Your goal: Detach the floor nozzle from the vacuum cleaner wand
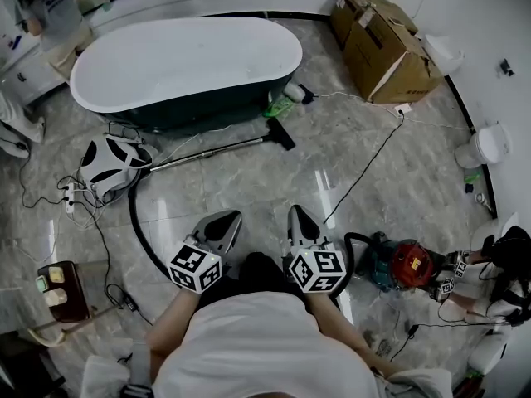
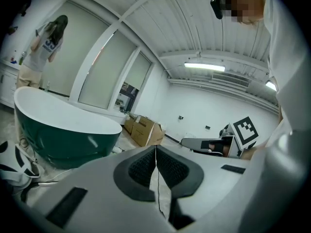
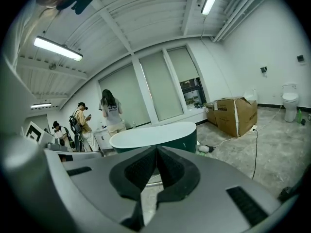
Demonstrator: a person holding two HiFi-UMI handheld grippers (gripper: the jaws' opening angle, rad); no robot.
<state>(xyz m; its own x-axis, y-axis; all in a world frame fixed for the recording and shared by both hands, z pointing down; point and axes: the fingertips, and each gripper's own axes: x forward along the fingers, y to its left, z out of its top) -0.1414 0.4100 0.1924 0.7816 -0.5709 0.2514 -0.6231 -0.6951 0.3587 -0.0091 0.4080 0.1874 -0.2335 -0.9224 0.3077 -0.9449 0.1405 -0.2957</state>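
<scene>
The floor nozzle (image 1: 280, 133) lies on the floor (image 1: 249, 191), well ahead of both your claws. It is black, and it is joined to the end of the wand (image 1: 211, 150). The wand is a thin shiny pipe. It runs from the nozzle away to the left, to the white and black vacuum cleaner body (image 1: 108, 166). That body sits ahead of your left claw (image 1: 231, 217) and off to its left side. A black hose (image 1: 138, 222) bends from the body back along the floor and passes just left of your left claw.

Your left claw is pressed together and there is nothing in it. Your right claw (image 1: 297, 213) is pressed together too, and it is empty as well. You hold them side by side, close to your body, both tipped a little down. Neither one touches the nozzle or the wand.

Just past the nozzle stands a big bathtub (image 1: 187, 63), white inside and dark green outside. The nozzle is near its right end. Farther ahead of your right claw and off to its right is a brown cardboard box (image 1: 386, 44). A thin black cable (image 1: 365, 168) runs across the floor from near the box back toward your right claw. To the right of your right claw, close by, lies a red and teal machine (image 1: 406, 264). Far right, by the wall, is a white toilet (image 1: 484, 146).
</scene>
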